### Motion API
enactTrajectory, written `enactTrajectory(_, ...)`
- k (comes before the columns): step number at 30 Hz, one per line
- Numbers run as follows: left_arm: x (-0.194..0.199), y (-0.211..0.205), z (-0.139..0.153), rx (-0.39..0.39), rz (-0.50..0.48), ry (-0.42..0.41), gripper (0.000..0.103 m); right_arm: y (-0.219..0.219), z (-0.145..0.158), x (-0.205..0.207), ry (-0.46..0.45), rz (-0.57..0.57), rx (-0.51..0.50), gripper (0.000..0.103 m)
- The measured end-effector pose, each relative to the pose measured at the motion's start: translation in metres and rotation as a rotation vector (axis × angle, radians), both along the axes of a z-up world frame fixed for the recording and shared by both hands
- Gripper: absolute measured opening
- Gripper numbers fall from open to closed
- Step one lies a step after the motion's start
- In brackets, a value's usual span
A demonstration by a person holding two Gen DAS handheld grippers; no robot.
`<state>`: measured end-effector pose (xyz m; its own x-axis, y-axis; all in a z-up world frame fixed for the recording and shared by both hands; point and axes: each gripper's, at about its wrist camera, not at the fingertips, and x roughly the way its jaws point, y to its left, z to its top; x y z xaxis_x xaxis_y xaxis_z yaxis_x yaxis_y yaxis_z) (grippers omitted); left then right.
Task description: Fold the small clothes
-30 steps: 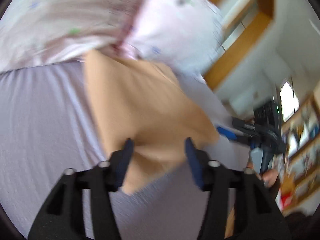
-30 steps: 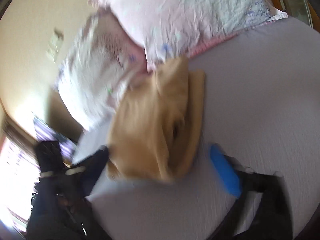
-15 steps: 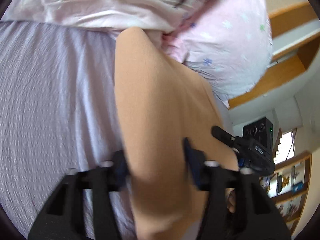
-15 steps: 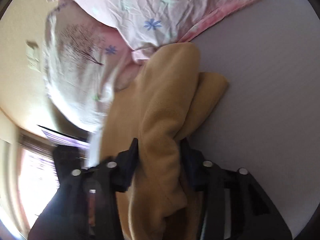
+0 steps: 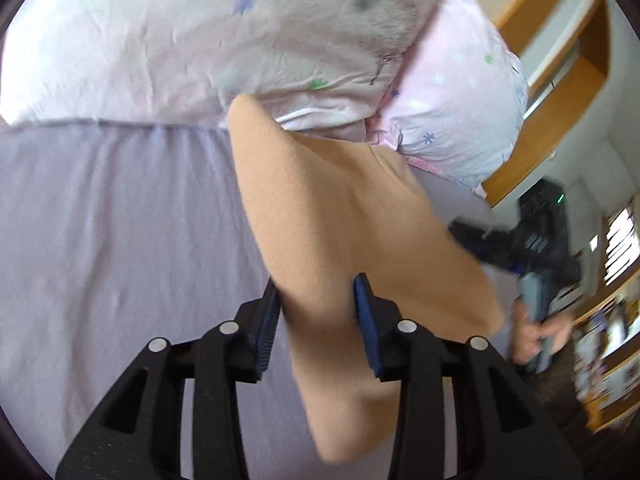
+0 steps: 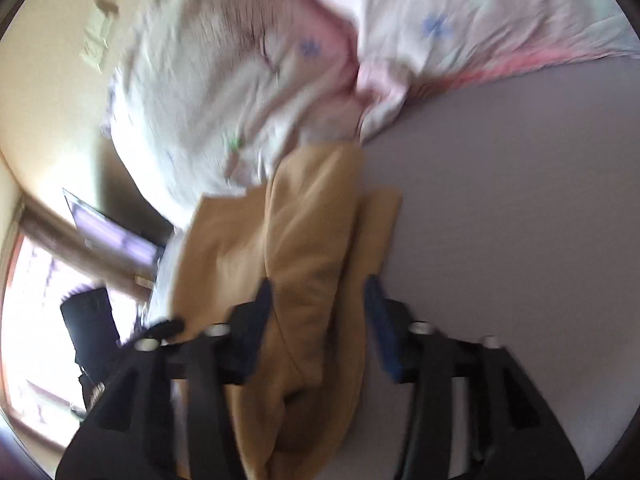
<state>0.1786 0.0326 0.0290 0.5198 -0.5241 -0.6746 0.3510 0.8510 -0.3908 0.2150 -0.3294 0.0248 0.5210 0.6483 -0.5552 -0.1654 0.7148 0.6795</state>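
A tan fleece garment (image 5: 344, 232) is held up over the lilac bed sheet (image 5: 120, 220). My left gripper (image 5: 318, 300) is shut on one edge of it, cloth filling the gap between the blue pads. My right gripper (image 6: 320, 304) is shut on the bunched opposite side of the garment (image 6: 308, 240). The right gripper also shows in the left wrist view (image 5: 532, 248) at the garment's far right corner, held by a hand. The garment's far tip touches the pillows.
Two pale pink flowered pillows (image 5: 240, 36) lie at the head of the bed, just beyond the garment. A wooden headboard and shelf (image 5: 556, 80) stand at the right. A window (image 6: 32, 320) and a dark laptop (image 6: 108, 232) are at the left of the right wrist view.
Both grippers went from open around the garment to shut on it, then lifted it. The garment now hangs stretched between them, a little farther from the pillows.
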Motion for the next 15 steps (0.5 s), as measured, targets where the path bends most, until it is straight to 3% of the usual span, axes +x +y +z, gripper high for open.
enactTrajectory(3, -0.036, -0.009, 0.013, 0.041, -0.052, -0.111, 0.043, -0.008, 0.014, -0.022, -0.033, 0.031, 0.080, 0.064)
enactTrajectory(7, -0.069, -0.032, 0.022, -0.005, -0.136, -0.176, 0.041, 0.021, 0.006, -0.035, 0.047, 0.108, -0.007, 0.063)
enactTrajectory(8, -0.076, -0.039, 0.025, -0.005, -0.162, -0.205, 0.042, 0.025, 0.001, -0.040, 0.056, 0.120, -0.021, 0.054)
enactTrajectory(9, -0.082, -0.048, 0.024, 0.023, -0.192, -0.227, 0.044, 0.029, -0.006, -0.040, 0.055, 0.129, -0.028, 0.021)
enactTrajectory(10, -0.083, -0.059, 0.020, 0.079, -0.205, -0.231, 0.044, 0.033, -0.012, -0.038, 0.055, 0.127, -0.033, 0.011)
enactTrajectory(12, -0.078, -0.073, 0.004, 0.186, -0.222, -0.180, 0.041, 0.031, -0.021, -0.029, 0.055, 0.075, -0.022, 0.011)
enactTrajectory(15, -0.066, -0.075, -0.023, 0.224, -0.233, -0.063, 0.031, 0.016, -0.030, -0.031, 0.074, 0.010, 0.000, 0.010)
